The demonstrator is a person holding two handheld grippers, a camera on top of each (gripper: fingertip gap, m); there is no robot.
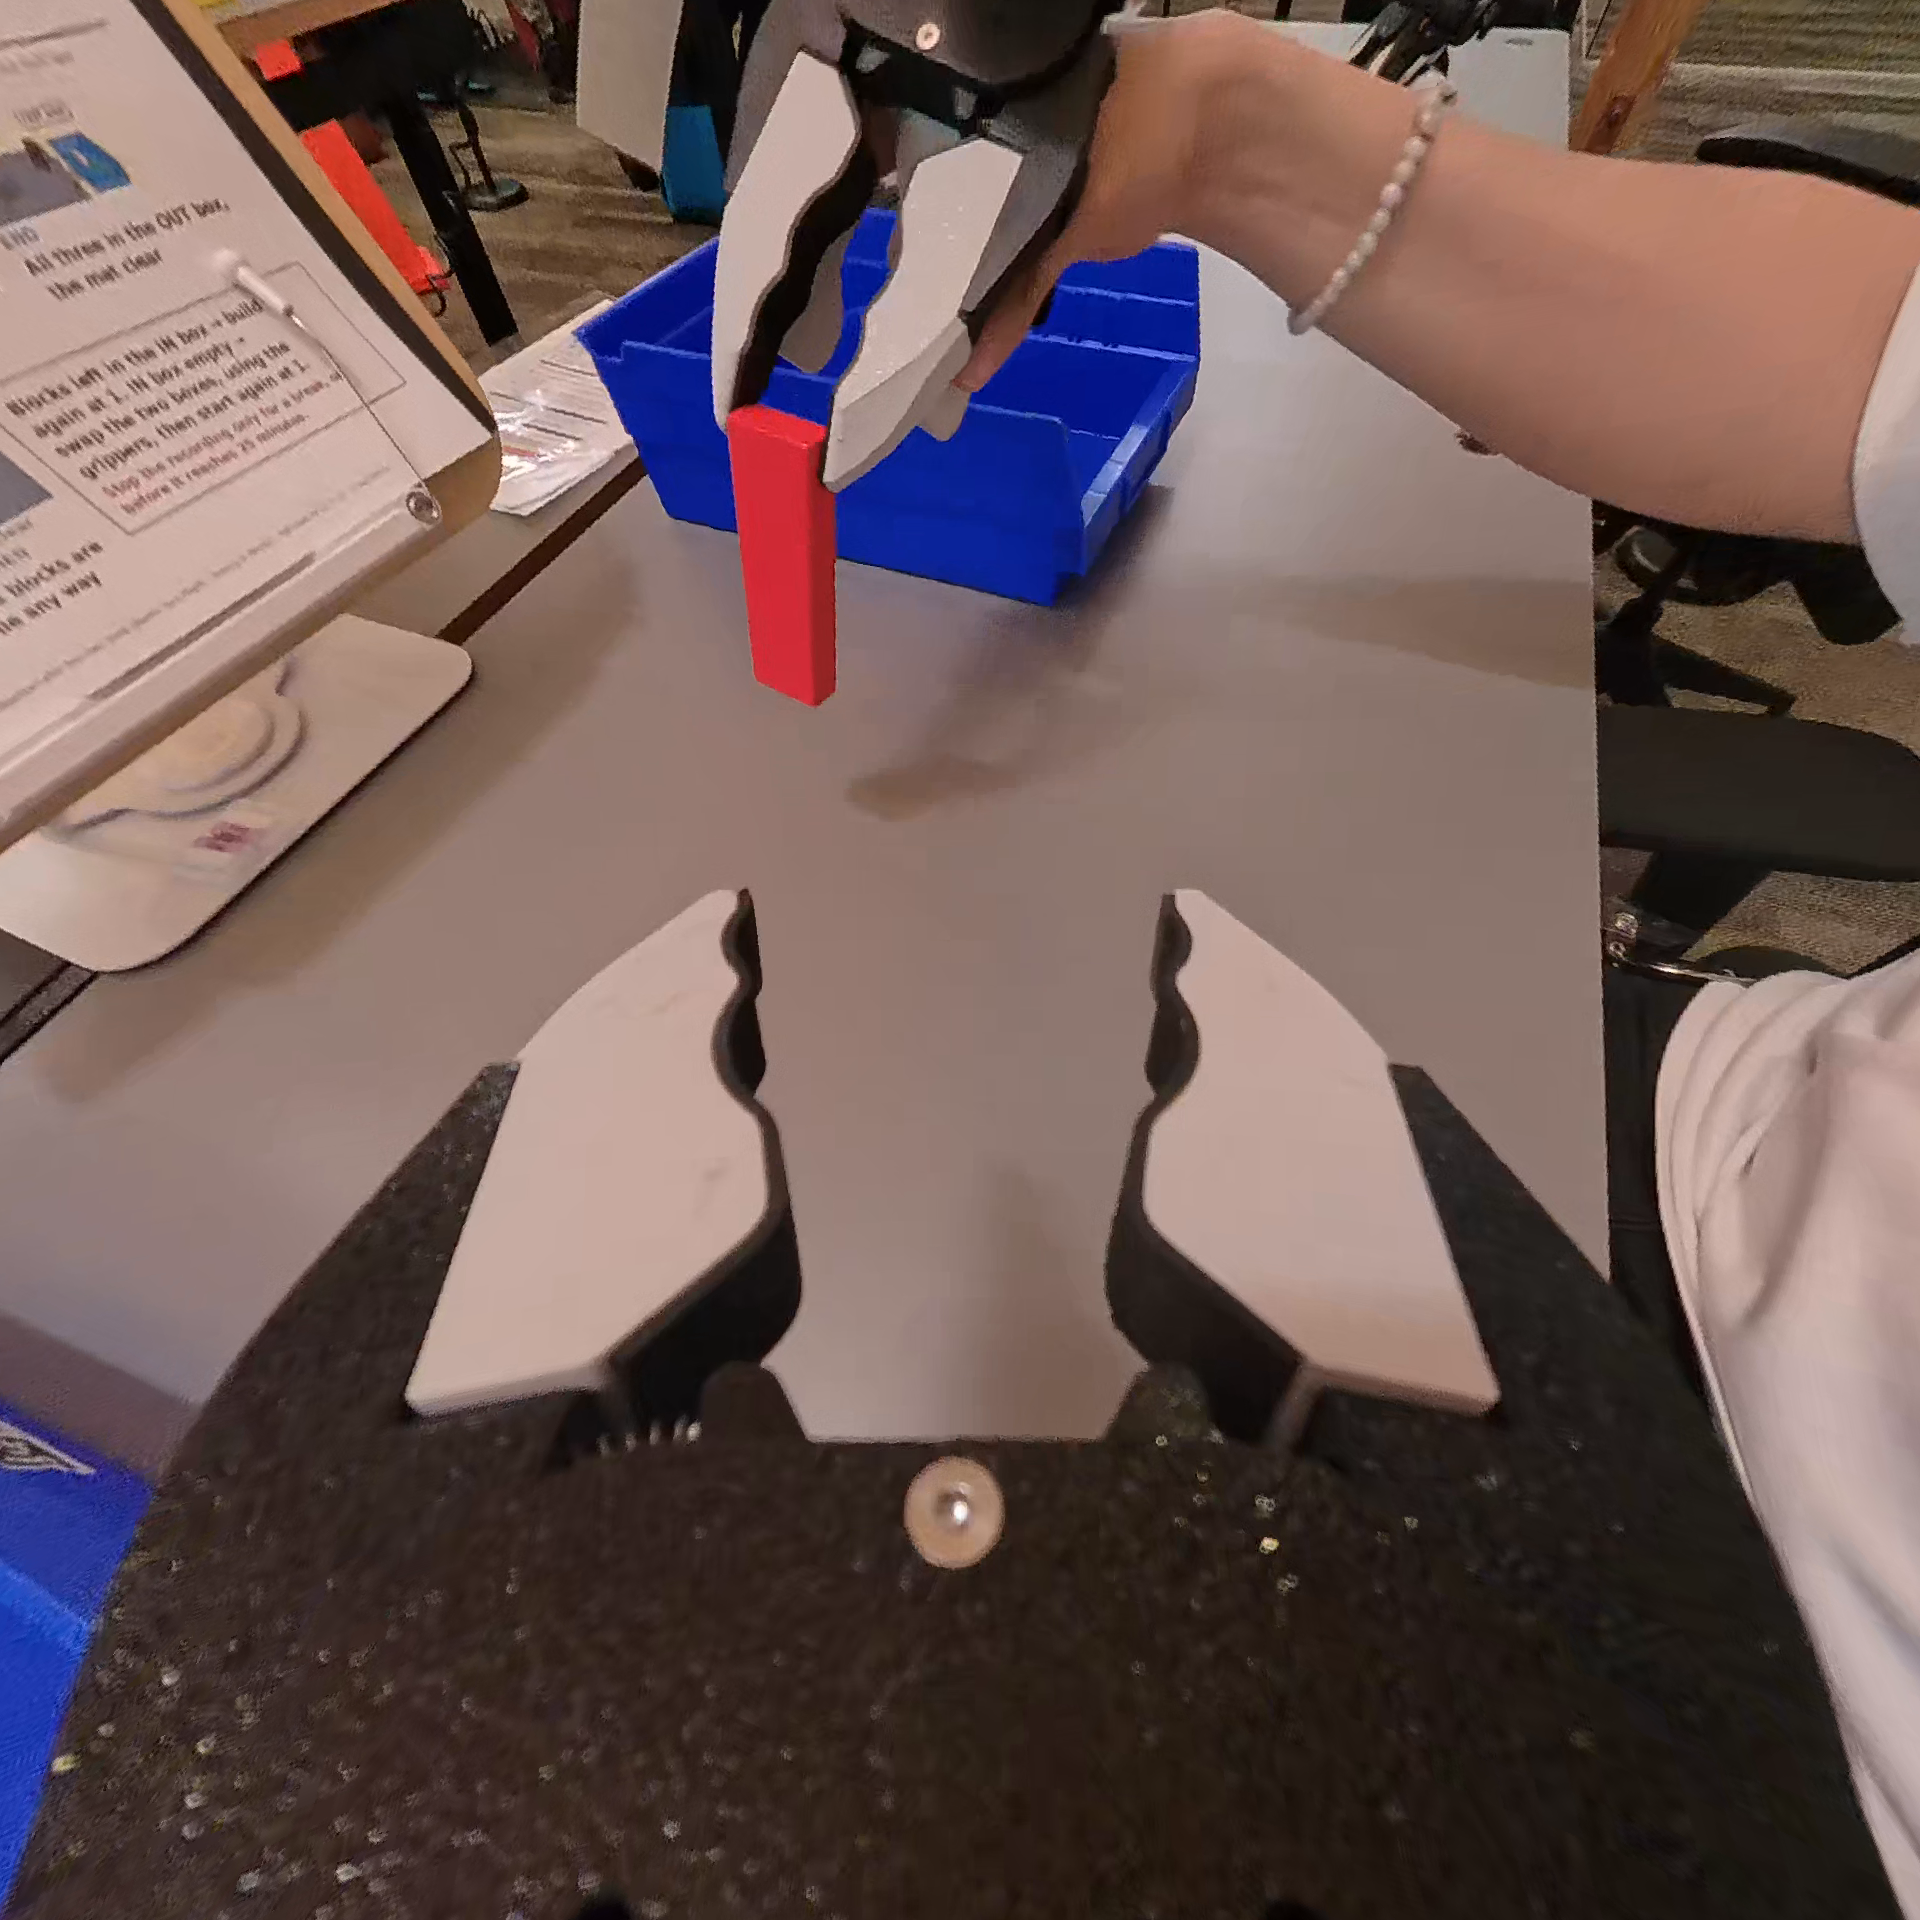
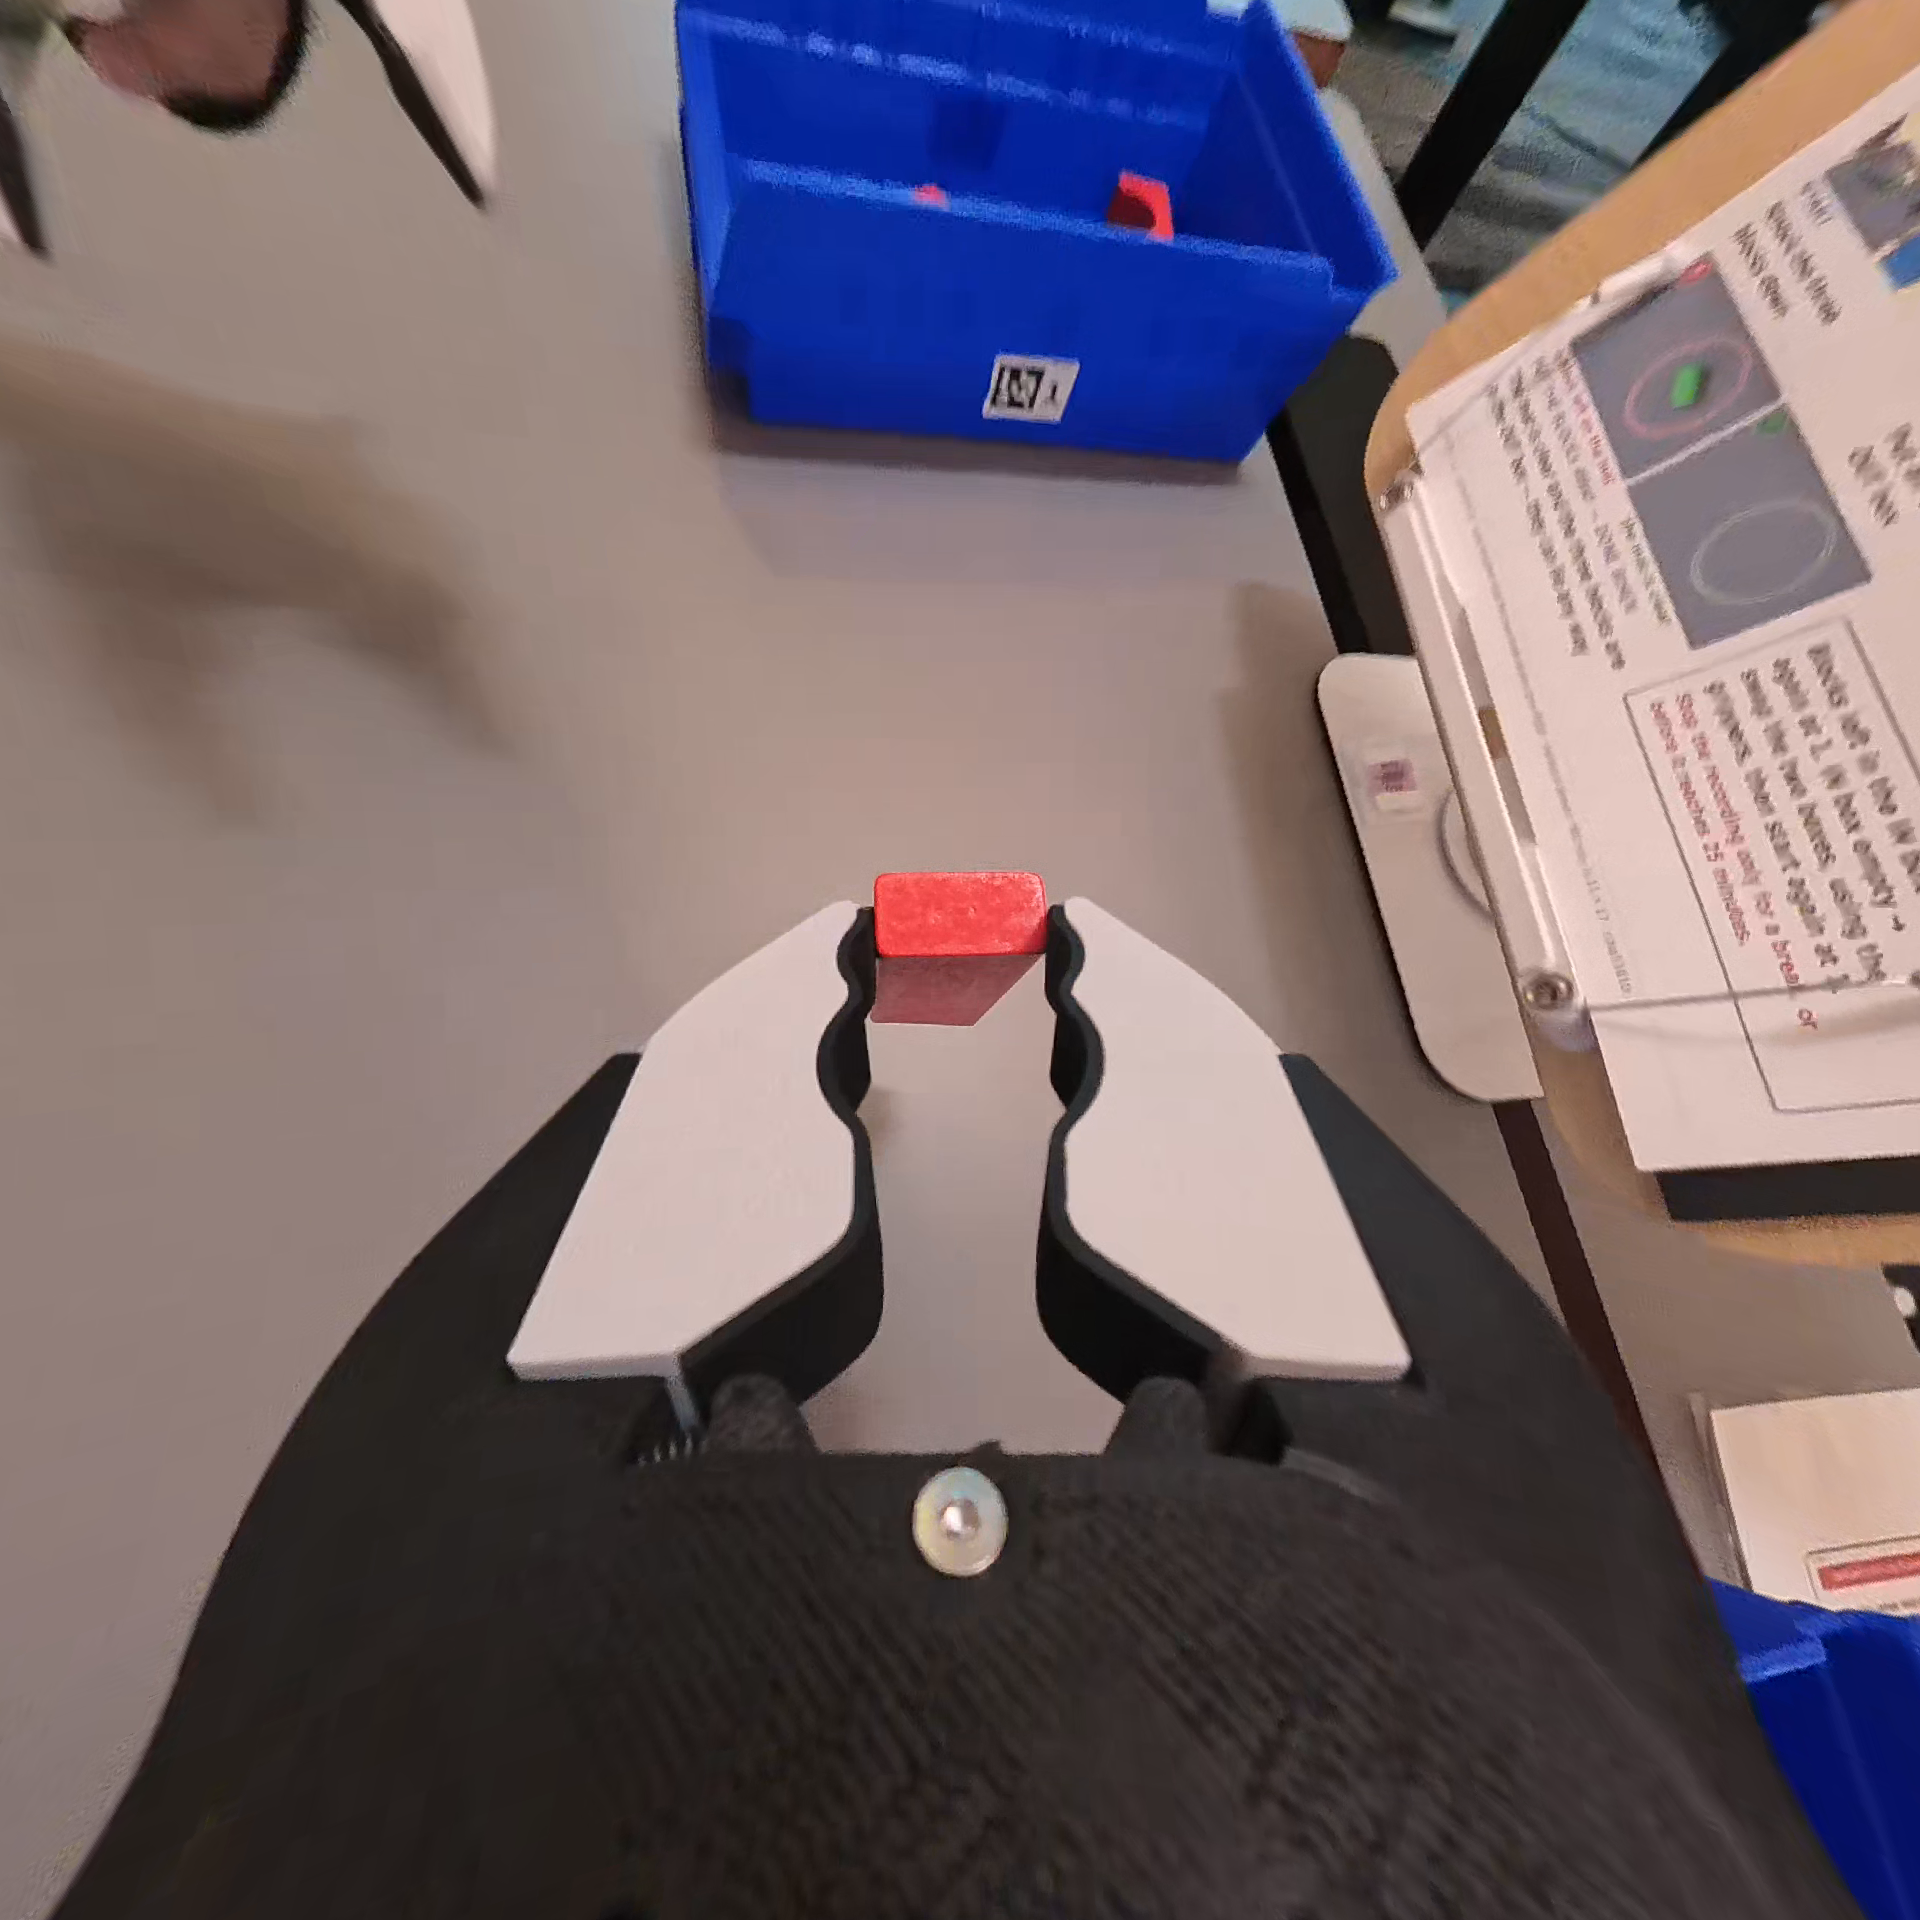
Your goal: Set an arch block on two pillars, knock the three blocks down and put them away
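My right gripper (image 2: 958, 925) is shut on the end of a long red block (image 2: 958, 914) and holds it above the grey table (image 2: 623, 727). In the left wrist view the same gripper (image 1: 787, 442) points down, with the red block (image 1: 787, 561) hanging upright from its tips, its lower end just above the table (image 1: 1039, 831). My left gripper (image 1: 958, 914) is open and empty, low over the table and facing the block. It shows blurred at the top left of the right wrist view (image 2: 436, 114).
A blue divided bin (image 1: 966, 499) stands behind the hanging block. A second blue bin (image 2: 1018, 312) holds red pieces (image 2: 1138, 213). An instruction sheet on a stand (image 1: 208, 364) lines the table's side, also in the right wrist view (image 2: 1714, 675). A person's forearm (image 1: 1507, 312) reaches in. Left tips to right tips: about 20 cm.
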